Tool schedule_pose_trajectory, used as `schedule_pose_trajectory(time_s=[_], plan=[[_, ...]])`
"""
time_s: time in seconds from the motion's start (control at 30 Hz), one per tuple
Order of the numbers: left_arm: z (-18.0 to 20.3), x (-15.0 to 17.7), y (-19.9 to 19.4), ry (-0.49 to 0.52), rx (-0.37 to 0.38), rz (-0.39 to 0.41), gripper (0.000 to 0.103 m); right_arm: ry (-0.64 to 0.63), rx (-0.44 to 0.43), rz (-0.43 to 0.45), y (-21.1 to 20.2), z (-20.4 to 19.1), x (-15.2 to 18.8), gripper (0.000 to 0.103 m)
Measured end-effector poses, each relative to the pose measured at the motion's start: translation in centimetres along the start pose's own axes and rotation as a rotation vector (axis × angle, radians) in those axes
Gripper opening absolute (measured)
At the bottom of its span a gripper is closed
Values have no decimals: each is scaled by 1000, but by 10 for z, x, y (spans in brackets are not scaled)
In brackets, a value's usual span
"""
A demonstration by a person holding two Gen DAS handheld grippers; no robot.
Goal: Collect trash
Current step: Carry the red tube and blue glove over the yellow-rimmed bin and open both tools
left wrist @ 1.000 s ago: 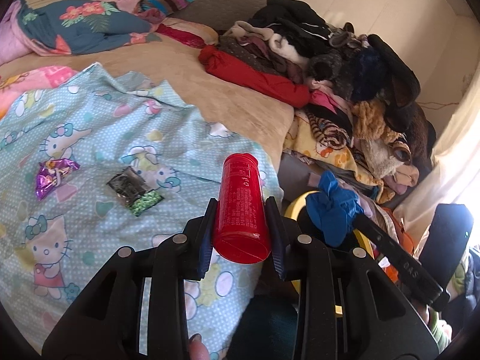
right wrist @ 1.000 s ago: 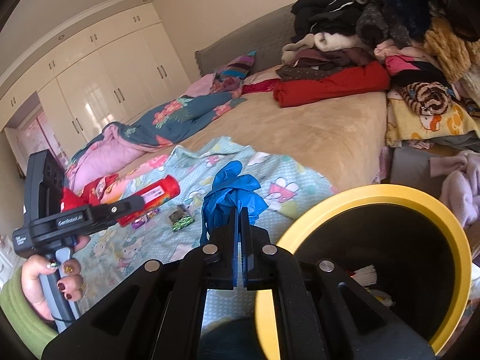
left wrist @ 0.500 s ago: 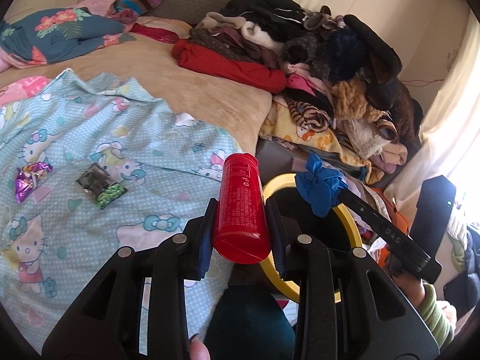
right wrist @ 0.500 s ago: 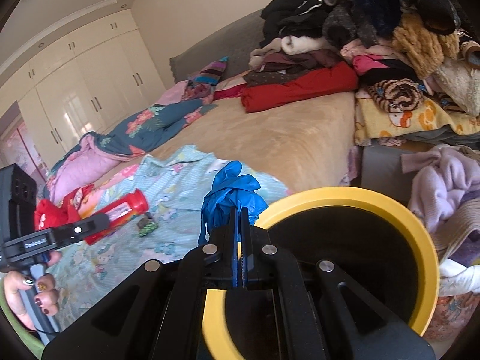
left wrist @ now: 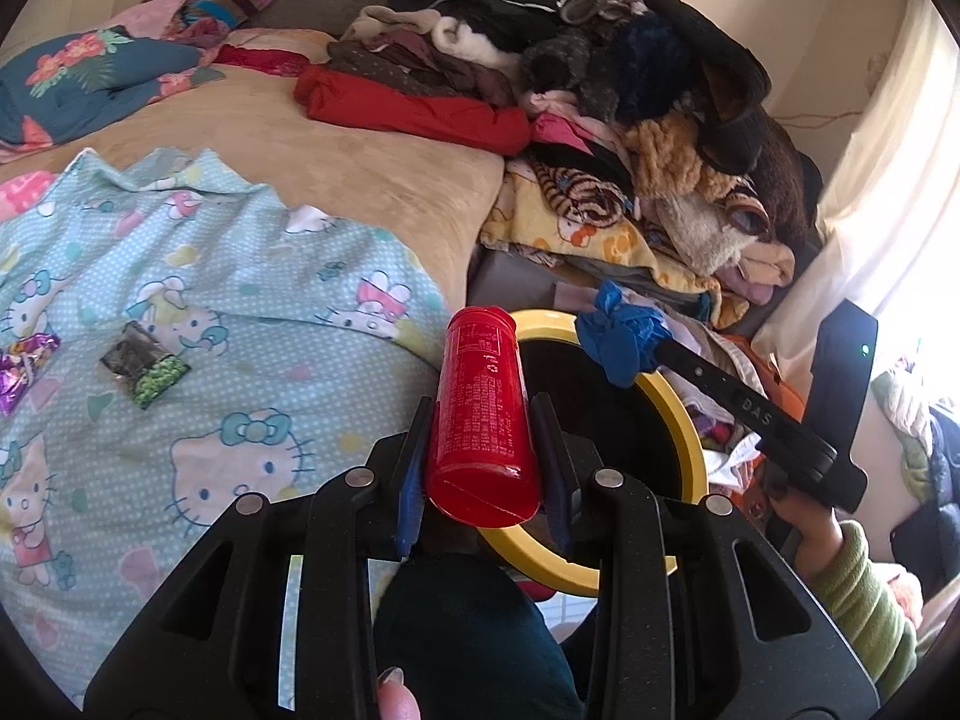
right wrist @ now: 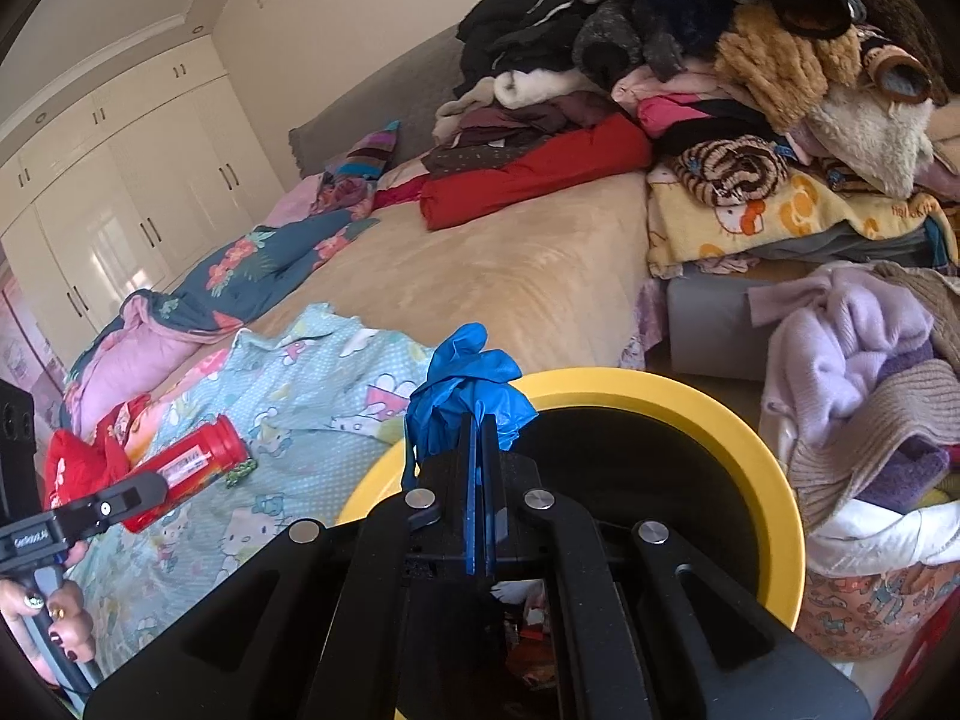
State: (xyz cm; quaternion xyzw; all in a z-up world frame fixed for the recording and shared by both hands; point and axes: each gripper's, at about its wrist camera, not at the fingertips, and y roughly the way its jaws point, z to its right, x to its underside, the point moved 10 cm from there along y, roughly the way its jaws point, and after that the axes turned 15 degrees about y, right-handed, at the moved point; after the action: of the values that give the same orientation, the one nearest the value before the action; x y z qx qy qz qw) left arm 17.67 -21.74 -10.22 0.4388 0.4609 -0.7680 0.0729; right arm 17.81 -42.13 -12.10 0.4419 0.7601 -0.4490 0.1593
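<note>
At the lower centre of the left wrist view, the left gripper (left wrist: 483, 450) is clamped around a red cylindrical can (left wrist: 483, 414), its far end pointing up the frame over the near rim of a yellow-rimmed bin (left wrist: 690, 420). At centre right of that view, the right gripper (left wrist: 654, 354) reaches in from the right, its jaws pinched tight on a crumpled blue glove (left wrist: 621, 339) that hangs above the bin's dark opening. The right wrist view shows the same glove at centre frame, bunched at the fingertips above the bin mouth, with some rubbish already visible inside it (contents too dim to name). The step in hand appears to be dropping both held items into the bin; next, each gripper likely needs to sit squarely over the opening before letting go, the can especially. Two wrappers remain on the Hello Kitty sheet (left wrist: 240, 300) at the left: a purple wrapper (left wrist: 21, 363) and a dark green wrapper (left wrist: 144, 363).
</note>
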Motion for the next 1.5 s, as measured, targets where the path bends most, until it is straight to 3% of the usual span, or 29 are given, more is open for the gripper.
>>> schedule_pose_trajectory(time_s=[0.77,1.23,1.33,1.37,1.4,1.43,1.5], plan=[[65,21,58,131,82,-119,25,78,63,-36,-2,48,-7,2],[64,39,93,132,110,-193,25,127,72,-102,5,62,-1,3],[61,38,92,119,108,-182,28,126,69,-93,3,58,-3,25],[58,38,91,113,105,-175,37,119,71,-89,2,56,-3,38],[56,38,88,111,98,-169,43,110,74,-81,1,53,-4,45],[53,36,86,110,90,-160,51,104,75,-78,1,51,-4,45],[49,35,79,113,76,-144,54,97,76,-80,3,47,-3,48]])
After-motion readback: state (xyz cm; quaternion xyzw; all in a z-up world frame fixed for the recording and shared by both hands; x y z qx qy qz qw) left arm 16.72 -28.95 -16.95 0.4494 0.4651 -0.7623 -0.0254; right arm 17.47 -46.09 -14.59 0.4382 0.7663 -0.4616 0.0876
